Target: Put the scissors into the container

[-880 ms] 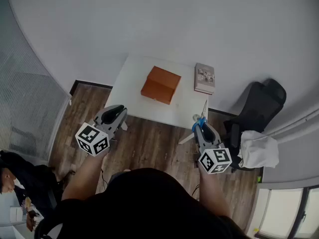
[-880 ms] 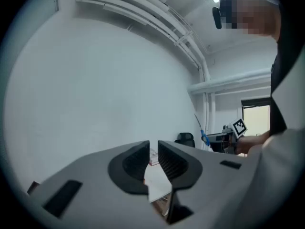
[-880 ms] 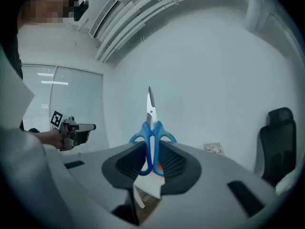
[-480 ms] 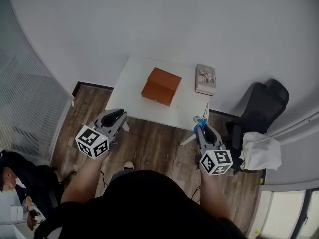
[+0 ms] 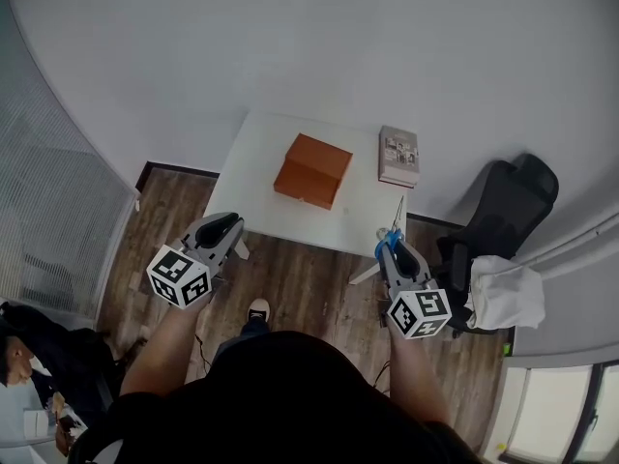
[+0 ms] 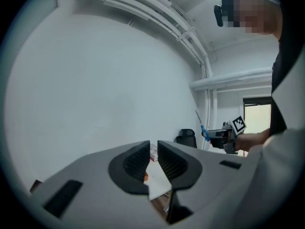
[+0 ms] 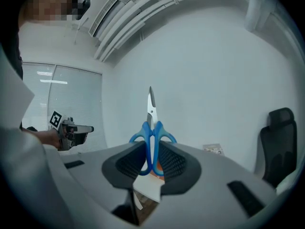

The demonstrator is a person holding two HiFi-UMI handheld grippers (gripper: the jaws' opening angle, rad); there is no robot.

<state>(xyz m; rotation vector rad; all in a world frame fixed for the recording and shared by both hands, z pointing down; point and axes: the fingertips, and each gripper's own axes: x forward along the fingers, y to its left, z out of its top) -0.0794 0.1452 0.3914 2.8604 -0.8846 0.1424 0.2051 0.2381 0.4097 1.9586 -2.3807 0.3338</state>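
Most of the ground ahead is taken up by the white table, set against the wall, with wood floor open between it and the person. A black chair draped with a white cloth crowds the table's right side (so the free lane for the right arm runs forward and leftward, not outward). The orange container sits on the middle of the table. A book lies well to its right, near the far right corner, with bare tabletop between them. Whether the container's top is open cannot be told from here.

The left gripper hangs off the table's near left corner. Its jaws are drawn almost together, leaving only a thin slit with nothing in it. The right gripper hovers off the near right corner, clamped on the blue handles of the scissors. The closed blades stand up and forward out of the jaws, along the gripper's own line (the tip would lead in any forward reach).

From those jaws the container lies ahead and to the left, across the table's near edge. The likely move is to carry the scissors over that edge, swing left away from the book, and tip the point down above the container. The chair behind the right elbow is the only tight spot.
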